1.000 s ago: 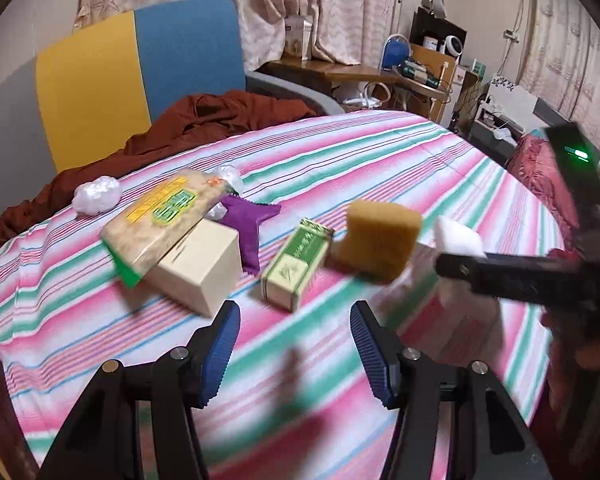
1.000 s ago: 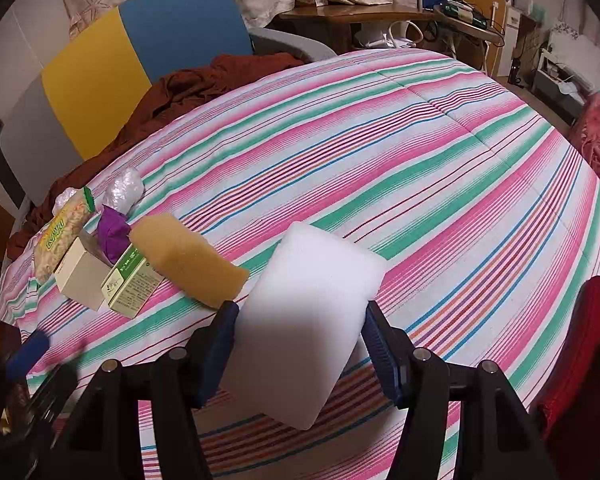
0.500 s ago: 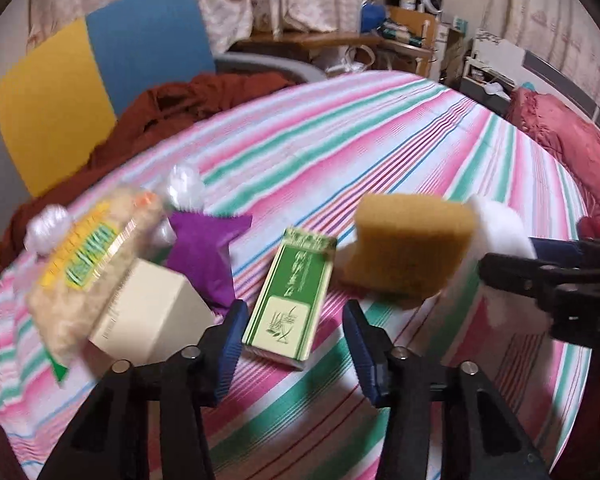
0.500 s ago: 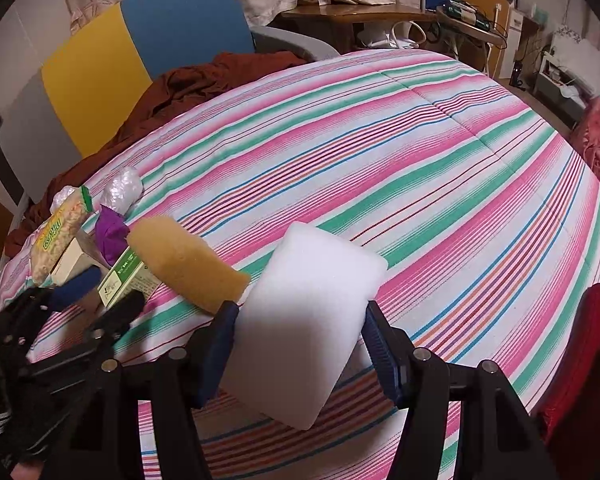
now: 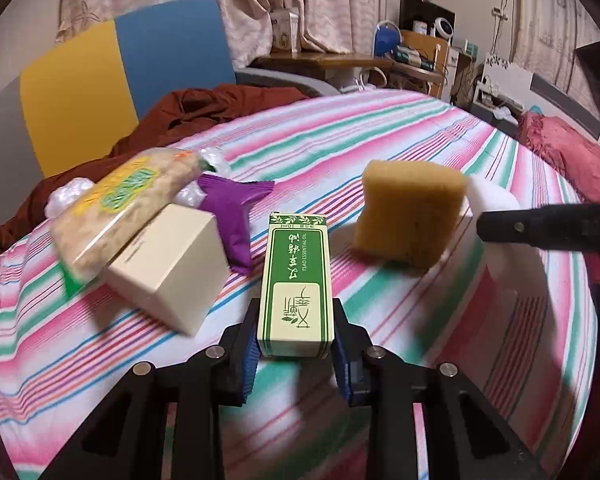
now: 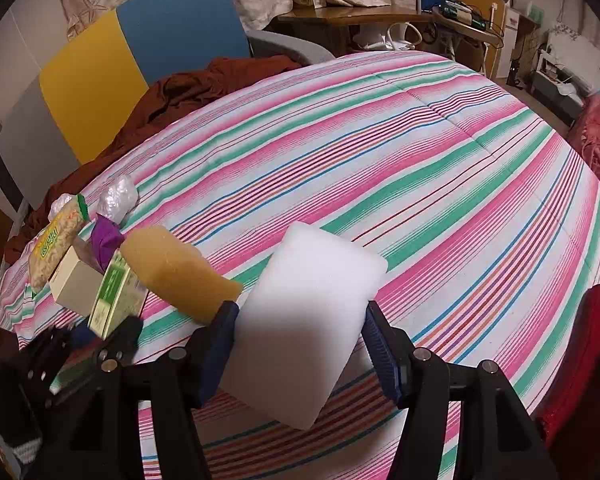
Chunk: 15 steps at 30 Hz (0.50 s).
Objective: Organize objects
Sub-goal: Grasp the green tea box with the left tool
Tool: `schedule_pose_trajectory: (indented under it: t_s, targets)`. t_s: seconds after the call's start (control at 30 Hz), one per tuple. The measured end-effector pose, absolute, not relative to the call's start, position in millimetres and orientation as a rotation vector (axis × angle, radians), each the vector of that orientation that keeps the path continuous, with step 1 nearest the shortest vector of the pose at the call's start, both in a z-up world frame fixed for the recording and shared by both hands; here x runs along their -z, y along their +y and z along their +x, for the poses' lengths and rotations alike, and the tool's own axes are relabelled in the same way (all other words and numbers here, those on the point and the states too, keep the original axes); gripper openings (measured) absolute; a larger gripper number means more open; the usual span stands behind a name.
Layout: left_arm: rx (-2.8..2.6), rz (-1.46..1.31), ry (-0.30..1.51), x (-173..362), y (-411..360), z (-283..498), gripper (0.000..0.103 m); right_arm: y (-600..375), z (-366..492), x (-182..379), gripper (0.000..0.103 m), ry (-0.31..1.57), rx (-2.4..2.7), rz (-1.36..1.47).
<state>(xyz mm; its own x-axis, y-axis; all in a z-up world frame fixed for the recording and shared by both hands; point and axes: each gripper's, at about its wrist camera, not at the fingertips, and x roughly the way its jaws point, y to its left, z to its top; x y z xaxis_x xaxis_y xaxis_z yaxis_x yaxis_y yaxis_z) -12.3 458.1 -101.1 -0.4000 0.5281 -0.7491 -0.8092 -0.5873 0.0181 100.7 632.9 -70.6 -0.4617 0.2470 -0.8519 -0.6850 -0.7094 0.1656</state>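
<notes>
Right wrist view gives us the striped quilt (image 6: 420, 168) filling the frame, a blue-and-yellow chair (image 6: 140, 40) and cluttered wooden desk (image 6: 360, 20) behind it. We see a rust-brown cloth (image 6: 188, 88) bunched at its far edge. Our right gripper (image 6: 298, 350) grasps the white foam block (image 6: 312, 312). Our left gripper (image 5: 296, 354) is clenched on the green essential-oil box (image 5: 296, 280), beside the yellow sponge (image 5: 410, 212).

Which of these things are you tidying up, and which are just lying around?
Being tidied: green box, white foam block, yellow sponge, beige box, snack bag, purple wrapper.

Just lying around: brown cloth, chair, desk, striped blanket.
</notes>
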Motion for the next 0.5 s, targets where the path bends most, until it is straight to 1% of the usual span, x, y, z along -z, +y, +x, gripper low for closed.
schedule_pose_trajectory:
  t_s: [0.3, 0.5]
  targets:
    - [-2.094, -0.836, 0.431, 87.2, 414.5, 10.7, 0.031, 630.8, 101.9, 63.7, 0.063, 0.617, -2.193, -1.120]
    - [-2.114, -0.799, 0.425, 75.4, 391.9, 21.1, 0.031, 625.3, 107.1, 38.1, 0.063, 0.524, -2.254, -0.966]
